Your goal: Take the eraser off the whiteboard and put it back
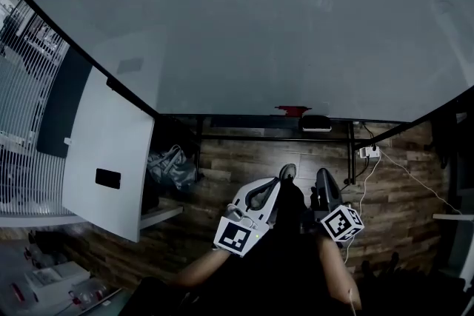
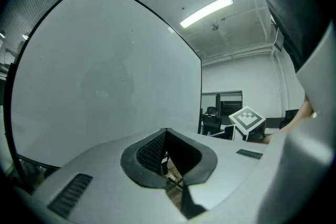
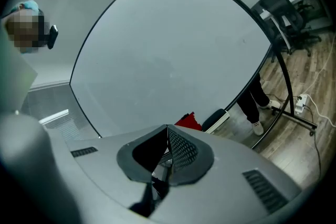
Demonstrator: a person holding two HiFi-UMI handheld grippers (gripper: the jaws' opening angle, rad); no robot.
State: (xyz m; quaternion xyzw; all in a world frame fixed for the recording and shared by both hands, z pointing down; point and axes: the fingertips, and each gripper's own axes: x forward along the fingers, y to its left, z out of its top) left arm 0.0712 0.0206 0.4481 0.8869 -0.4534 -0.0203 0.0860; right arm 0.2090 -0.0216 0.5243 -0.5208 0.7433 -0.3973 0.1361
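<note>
The eraser (image 1: 316, 123), black on a white base, sits at the bottom edge of the big whiteboard (image 1: 244, 26), right of a small red thing (image 1: 292, 111). In the right gripper view the eraser (image 3: 216, 119) and the red thing (image 3: 188, 121) lie just beyond the jaw tips, apart from them. My right gripper (image 3: 168, 127) is shut and holds nothing; in the head view the right gripper (image 1: 324, 175) hangs low, below the eraser. Beside it my left gripper (image 1: 287, 171) points at the board. The left gripper (image 2: 166, 131) is shut too, with nothing in it.
A white panel (image 1: 107, 159) with a black block leans at the left, with a grey bag (image 1: 172, 166) beside it. A power strip (image 1: 369, 152) and cables lie on the wooden floor at the right. Someone's legs (image 3: 256, 105) stand by the board's stand.
</note>
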